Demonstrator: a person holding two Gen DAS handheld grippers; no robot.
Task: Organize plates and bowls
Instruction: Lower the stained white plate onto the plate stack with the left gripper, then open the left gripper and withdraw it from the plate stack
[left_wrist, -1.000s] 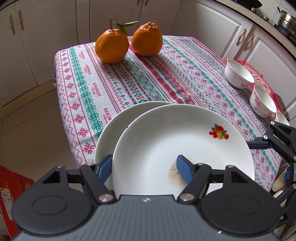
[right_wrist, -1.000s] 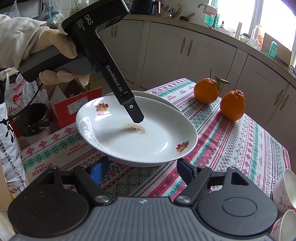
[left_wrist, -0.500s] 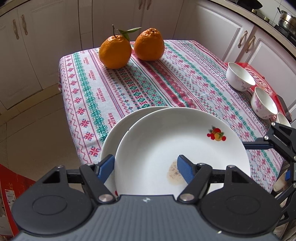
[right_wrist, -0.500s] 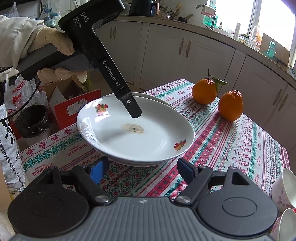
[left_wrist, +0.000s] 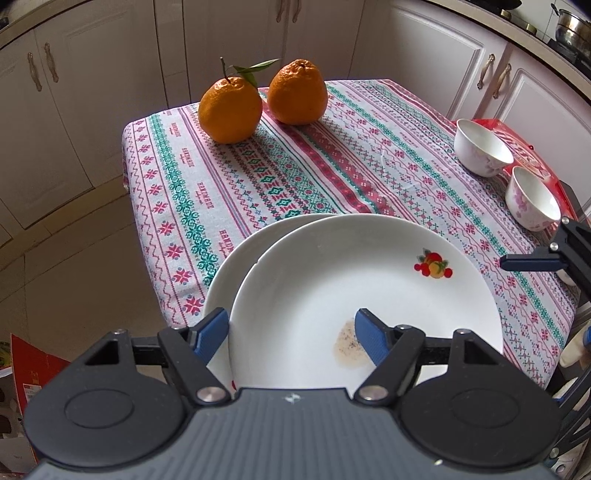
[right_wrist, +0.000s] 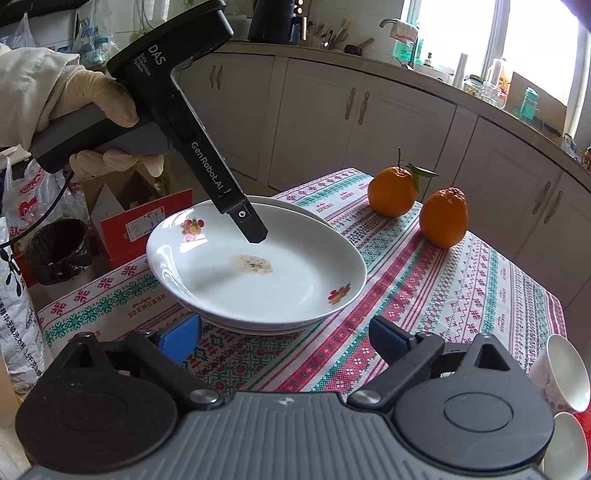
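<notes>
In the left wrist view the left gripper (left_wrist: 291, 328) has its two blue-padded fingers (left_wrist: 212, 332) spread wide, and between them lies the near rim of the upper plate (left_wrist: 332, 291), a white plate with a small fruit print and a brownish smear just beside the right-hand pad; whether either pad touches the rim cannot be told, and the jaws are clamped on nothing. Peeking out to the left of that plate, beyond the left-hand finger, is the rim of a lower plate (left_wrist: 236, 258) on which it sits off-centre. Farther ahead of the fingertips, across the patterned tablecloth (left_wrist: 295, 166), two oranges (left_wrist: 229, 110) stand touching at the far edge. Off to the right of the fingers two small white bowls (left_wrist: 482, 151) with pink flowers sit near each other at the cloth's edge, and the black tip of the other gripper reaches in from the right border. In the right wrist view the right gripper (right_wrist: 284, 334) is likewise wide open and empty, its fingers hovering low over the cloth with the stacked plates just ahead of them. Above the upper plate the left gripper, held by a gloved hand (right_wrist: 92, 110) up to the left, points down into the plate without visibly touching it. Two bowls lie at the far right, behind the right-hand finger.
</notes>
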